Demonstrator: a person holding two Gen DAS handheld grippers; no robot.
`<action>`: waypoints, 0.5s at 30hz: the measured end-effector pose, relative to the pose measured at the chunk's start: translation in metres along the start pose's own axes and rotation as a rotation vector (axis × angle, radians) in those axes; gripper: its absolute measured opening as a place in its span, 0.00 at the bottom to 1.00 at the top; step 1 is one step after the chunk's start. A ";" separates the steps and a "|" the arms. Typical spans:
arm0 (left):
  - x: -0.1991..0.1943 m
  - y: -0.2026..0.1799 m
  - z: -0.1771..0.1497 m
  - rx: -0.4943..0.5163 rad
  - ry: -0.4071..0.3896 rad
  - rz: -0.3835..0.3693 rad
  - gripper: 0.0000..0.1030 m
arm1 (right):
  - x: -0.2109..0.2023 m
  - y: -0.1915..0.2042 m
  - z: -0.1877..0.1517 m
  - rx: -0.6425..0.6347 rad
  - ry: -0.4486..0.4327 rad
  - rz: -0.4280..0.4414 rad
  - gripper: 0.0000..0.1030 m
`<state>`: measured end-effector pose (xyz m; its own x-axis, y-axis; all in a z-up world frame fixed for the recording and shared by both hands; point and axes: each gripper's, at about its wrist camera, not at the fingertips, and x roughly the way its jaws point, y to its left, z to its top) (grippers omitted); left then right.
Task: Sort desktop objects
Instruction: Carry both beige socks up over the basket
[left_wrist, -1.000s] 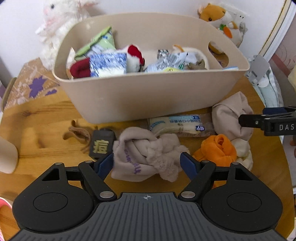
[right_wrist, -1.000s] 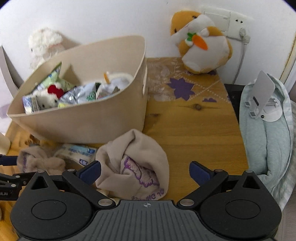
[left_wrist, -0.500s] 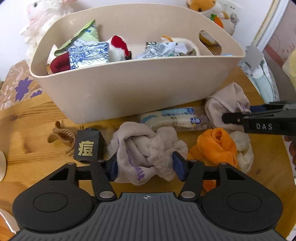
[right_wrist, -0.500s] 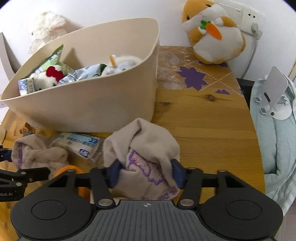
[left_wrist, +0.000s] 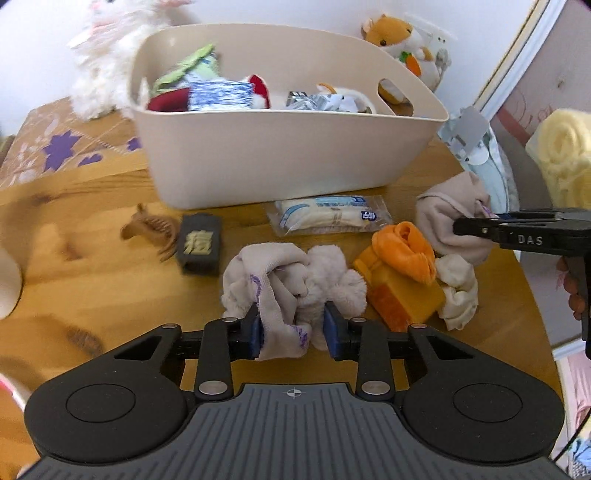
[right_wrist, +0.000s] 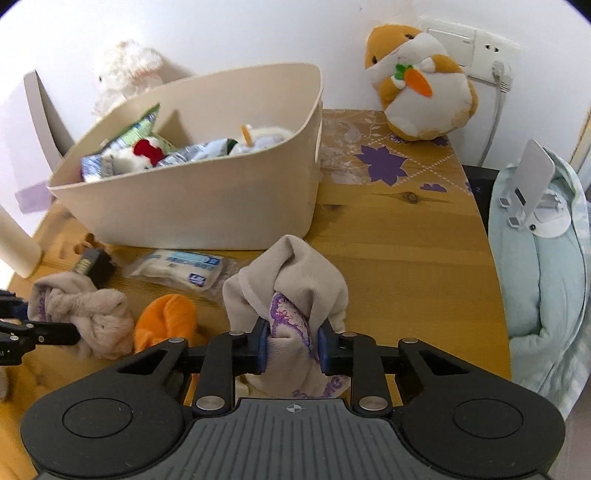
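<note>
A beige sock (left_wrist: 291, 273) sits bunched on the table (left_wrist: 92, 280), pinched in the left gripper (left_wrist: 293, 328). A second sock (right_wrist: 291, 291) is pinched in the right gripper (right_wrist: 291, 347). An orange cloth (left_wrist: 404, 247) lies between them. The bin (left_wrist: 280, 158) stands behind.

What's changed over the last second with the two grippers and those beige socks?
Both jaws went from wide open to clamped: the left hand-held gripper has closed on the fuzzy beige sock bundle, the right hand-held gripper on the beige sock with purple print, which now looks raised. The beige bin, snack packet and orange cloth stayed put.
</note>
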<state>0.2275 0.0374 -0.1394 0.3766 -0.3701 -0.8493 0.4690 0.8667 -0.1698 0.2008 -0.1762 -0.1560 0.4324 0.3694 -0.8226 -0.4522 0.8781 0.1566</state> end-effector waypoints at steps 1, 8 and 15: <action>-0.006 0.002 -0.002 0.000 -0.006 -0.002 0.32 | -0.005 -0.001 -0.001 0.007 -0.011 0.009 0.23; -0.048 0.015 -0.011 -0.036 -0.075 0.019 0.32 | -0.048 -0.007 0.008 0.011 -0.105 0.002 0.23; -0.079 0.022 0.019 -0.026 -0.187 0.081 0.32 | -0.078 -0.009 0.038 0.007 -0.192 -0.015 0.23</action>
<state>0.2235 0.0795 -0.0663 0.5552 -0.3528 -0.7532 0.4112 0.9036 -0.1201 0.2010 -0.2009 -0.0724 0.5802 0.4064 -0.7058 -0.4390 0.8860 0.1492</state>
